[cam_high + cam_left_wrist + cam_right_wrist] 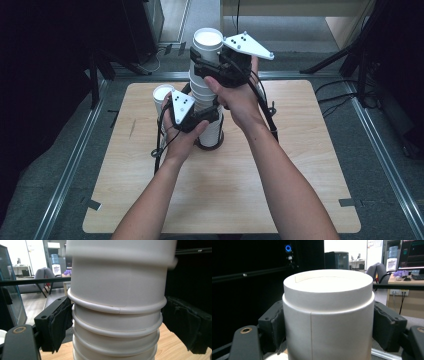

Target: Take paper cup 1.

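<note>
While the tall stack of cups (pixel 206 90) stands upright near the middle of the wooden worktop (pixel 280 190), both hands are on it. No brand, label or lettering reads anywhere on the cups: plain white all round. Count them in the left gripper view and at least five rolled rims (pixel 117 310) show, nested one under another; the full number can't be told. One separate cup (pixel 162 96) stands just beside the stack, behind the left hand. The cups are smooth matte paper, round and slightly tapered, each with a vertical seam and a beaded lip.

The left hand-held gripper (pixel 200 116) sits low on the stack, its padded black jaws on either side of the rims; the left pad touches, the right looks a shade clear, so I can't tell if it grips. The right hand-held gripper (pixel 212 65) is clamped on the top cup (pixel 328 315), pads pressed against its wall.
</note>
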Demonstrator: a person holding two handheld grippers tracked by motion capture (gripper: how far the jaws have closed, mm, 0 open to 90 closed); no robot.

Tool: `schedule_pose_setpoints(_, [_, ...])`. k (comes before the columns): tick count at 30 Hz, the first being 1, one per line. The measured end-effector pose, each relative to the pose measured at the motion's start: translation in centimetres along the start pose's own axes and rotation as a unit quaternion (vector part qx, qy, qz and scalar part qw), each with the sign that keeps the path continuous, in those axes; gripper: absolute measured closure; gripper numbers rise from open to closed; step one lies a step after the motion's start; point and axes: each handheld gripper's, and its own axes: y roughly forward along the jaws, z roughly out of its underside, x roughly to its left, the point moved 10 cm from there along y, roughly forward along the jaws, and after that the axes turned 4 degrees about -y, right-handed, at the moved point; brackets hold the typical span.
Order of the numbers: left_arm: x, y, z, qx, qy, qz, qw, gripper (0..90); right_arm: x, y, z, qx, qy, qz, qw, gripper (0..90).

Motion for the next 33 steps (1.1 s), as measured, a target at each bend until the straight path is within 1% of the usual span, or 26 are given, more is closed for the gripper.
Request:
schedule_pose_setpoints(2, [0.0, 0.0, 0.0, -0.001, -0.002, -0.001, 1.0, 10.5, 0.1, -0.2, -0.7, -0.004, -0.007, 0.002, 1.0, 22.6])
schedule_pose_setpoints(6, [0.0, 0.0, 0.0, 0.0, -0.001, -0.001, 1.0, 10.4, 0.0, -0.7, -2.0, -0.02, 0.003, 0.003, 0.9998, 22.6])
schedule_pose_setpoints(12, [0.0, 0.0, 0.0, 0.0, -0.002, -0.001, 1.0, 10.5, 0.2, -1.4, -3.4, -0.038, -0.005, 0.006, 0.9992, 22.7])
schedule_pose_setpoints(15, [0.0, 0.0, 0.0, 0.0, -0.001, -0.001, 1.0, 10.5, 0.3, -1.4, -3.3, -0.035, -0.005, 0.006, 0.9993, 22.6])
schedule_pose_setpoints(17, [0.0, 0.0, 0.0, -0.001, -0.001, -0.001, 1.0, 10.5, 0.2, -1.3, -3.0, -0.031, -0.012, 0.008, 0.9994, 22.7])
schedule_pose_setpoints(18, [0.0, 0.0, 0.0, -0.001, -0.001, -0.001, 1.0, 10.5, 0.1, -1.2, -2.8, -0.028, -0.011, 0.01, 0.9995, 22.7])
schedule_pose_setpoints(20, [-0.1, 0.0, 0.0, -0.001, -0.001, -0.001, 1.0, 10.6, 0.1, -1.3, -3.0, -0.032, -0.009, 0.008, 0.9994, 22.7])
schedule_pose_setpoints(23, [-0.1, 0.0, 0.1, -0.001, 0.0, -0.001, 1.0, 10.7, 0.1, -1.6, -3.7, -0.042, -0.003, 0.009, 0.9991, 22.8])
schedule_pose_setpoints(26, [-0.1, 0.0, 0.1, -0.001, 0.0, -0.001, 1.0, 10.7, 0.1, -2.0, -4.4, -0.051, -0.005, 0.009, 0.9987, 22.8])
schedule_pose_setpoints(33, [-0.1, 0.0, 0.1, 0.0, 0.0, -0.001, 1.0, 10.8, 0.2, -3.2, -6.2, -0.073, -0.003, 0.006, 0.9973, 22.9])
